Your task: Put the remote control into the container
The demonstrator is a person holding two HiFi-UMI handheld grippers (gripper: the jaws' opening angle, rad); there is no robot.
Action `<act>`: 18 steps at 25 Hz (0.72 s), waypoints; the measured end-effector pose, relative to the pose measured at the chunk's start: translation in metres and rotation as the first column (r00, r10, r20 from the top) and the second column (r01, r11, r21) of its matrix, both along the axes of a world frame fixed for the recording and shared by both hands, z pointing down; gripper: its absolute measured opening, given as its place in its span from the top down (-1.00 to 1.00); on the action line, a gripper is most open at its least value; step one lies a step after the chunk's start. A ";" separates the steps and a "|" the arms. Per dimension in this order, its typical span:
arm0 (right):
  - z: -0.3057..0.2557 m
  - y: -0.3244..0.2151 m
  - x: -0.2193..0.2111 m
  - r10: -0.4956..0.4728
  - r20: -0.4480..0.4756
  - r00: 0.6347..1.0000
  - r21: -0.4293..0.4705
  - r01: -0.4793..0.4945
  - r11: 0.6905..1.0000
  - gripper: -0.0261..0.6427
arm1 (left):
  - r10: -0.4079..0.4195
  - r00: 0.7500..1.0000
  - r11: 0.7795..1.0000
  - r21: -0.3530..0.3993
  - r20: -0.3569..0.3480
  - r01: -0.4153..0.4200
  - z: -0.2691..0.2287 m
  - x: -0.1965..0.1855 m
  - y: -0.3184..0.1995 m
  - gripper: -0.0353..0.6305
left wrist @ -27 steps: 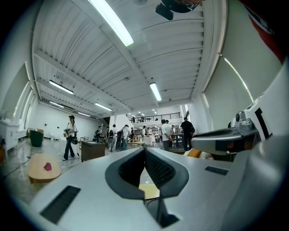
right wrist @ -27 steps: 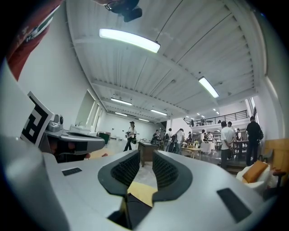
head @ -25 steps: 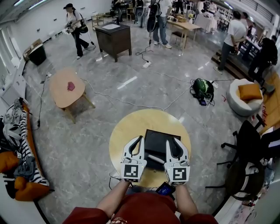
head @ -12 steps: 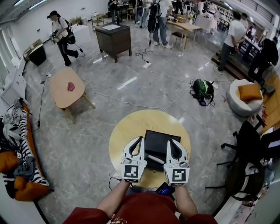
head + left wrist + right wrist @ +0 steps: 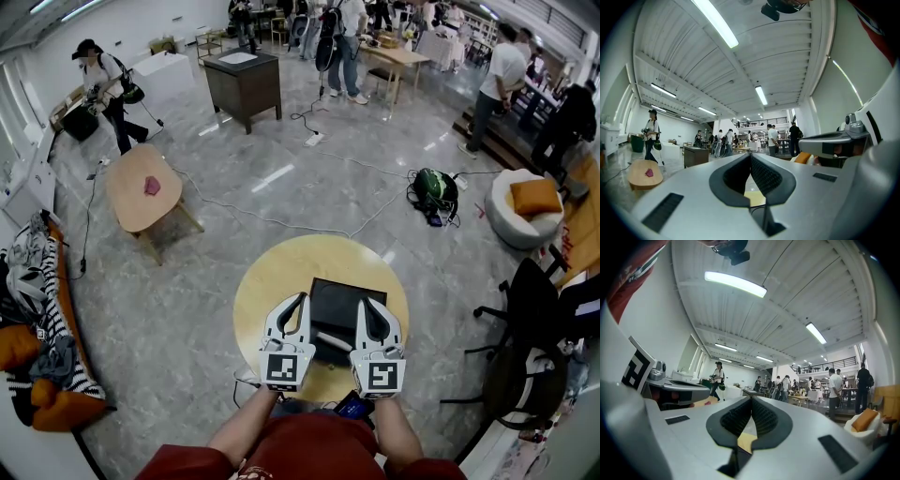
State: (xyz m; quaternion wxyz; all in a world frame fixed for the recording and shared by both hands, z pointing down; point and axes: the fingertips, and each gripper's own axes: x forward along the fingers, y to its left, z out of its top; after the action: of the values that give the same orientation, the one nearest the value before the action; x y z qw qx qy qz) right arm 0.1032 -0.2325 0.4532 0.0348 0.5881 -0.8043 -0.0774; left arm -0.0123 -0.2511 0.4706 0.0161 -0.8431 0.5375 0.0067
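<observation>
On the round yellow table (image 5: 260, 281) stands the black container (image 5: 342, 298), an open dark box. A slim dark thing with a pale edge, probably the remote control (image 5: 330, 344), lies just in front of it between the two grippers. My left gripper (image 5: 299, 300) rests at the container's left side and my right gripper (image 5: 365, 303) at its right side. In the left gripper view the left gripper (image 5: 751, 155) is shut with its pads meeting and nothing between them. In the right gripper view the right gripper (image 5: 751, 398) is likewise shut and empty.
A low wooden table (image 5: 141, 192) with a pink item stands far left, with a cable (image 5: 253, 217) across the floor. A black office chair (image 5: 525, 309) is close on the right. A dark cabinet (image 5: 245, 84) and several people are further back.
The right gripper's jaws have drawn together. Both grippers stay beside the container. A person at the back left has walked further left.
</observation>
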 end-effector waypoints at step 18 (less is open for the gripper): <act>0.002 0.002 -0.004 -0.006 -0.009 1.000 -0.004 0.006 1.000 0.86 | 0.007 1.000 1.000 0.008 -0.007 -0.007 -0.005 0.000 0.003 0.85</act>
State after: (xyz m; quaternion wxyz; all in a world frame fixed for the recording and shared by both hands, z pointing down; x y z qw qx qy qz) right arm 0.0993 -0.2303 0.4554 0.0394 0.5855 -0.8059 -0.0785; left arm -0.0126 -0.2477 0.4661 0.0177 -0.8448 0.5347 0.0120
